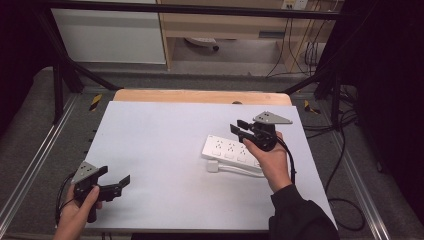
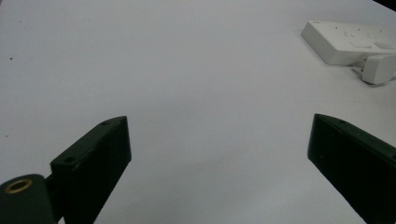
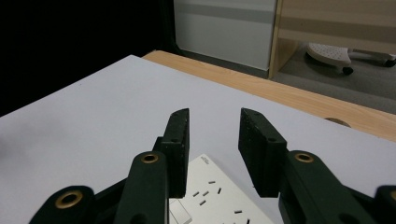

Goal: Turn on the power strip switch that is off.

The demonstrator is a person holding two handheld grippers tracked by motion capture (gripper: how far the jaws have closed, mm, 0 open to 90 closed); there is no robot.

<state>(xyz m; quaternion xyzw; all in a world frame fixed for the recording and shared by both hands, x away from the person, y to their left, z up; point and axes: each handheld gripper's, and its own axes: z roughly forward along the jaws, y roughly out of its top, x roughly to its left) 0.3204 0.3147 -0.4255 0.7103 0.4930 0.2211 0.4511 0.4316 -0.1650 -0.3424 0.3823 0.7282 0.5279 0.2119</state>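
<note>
A white power strip point(image 1: 227, 150) lies flat on the right half of the white table top point(image 1: 160, 145), with a small white plug point(image 1: 213, 166) and its cord along the near side. My right gripper point(image 1: 238, 126) hovers just above the strip's far end, held by a hand in a dark sleeve. In the right gripper view its jaws point(image 3: 215, 113) stand a short way apart with nothing between them, the strip point(image 3: 219, 196) below. My left gripper point(image 1: 116, 179) rests near the table's front left corner. Its jaws point(image 2: 217, 120) are spread wide and empty, pointing across the table towards the strip point(image 2: 345, 44) and plug point(image 2: 378, 68).
A bare wooden strip point(image 1: 200, 96) runs along the table's far edge. Black frame posts point(image 1: 60, 75) and metal rails flank the table on both sides. Cables point(image 1: 345, 150) lie on the floor at the right. A cabinet stands beyond.
</note>
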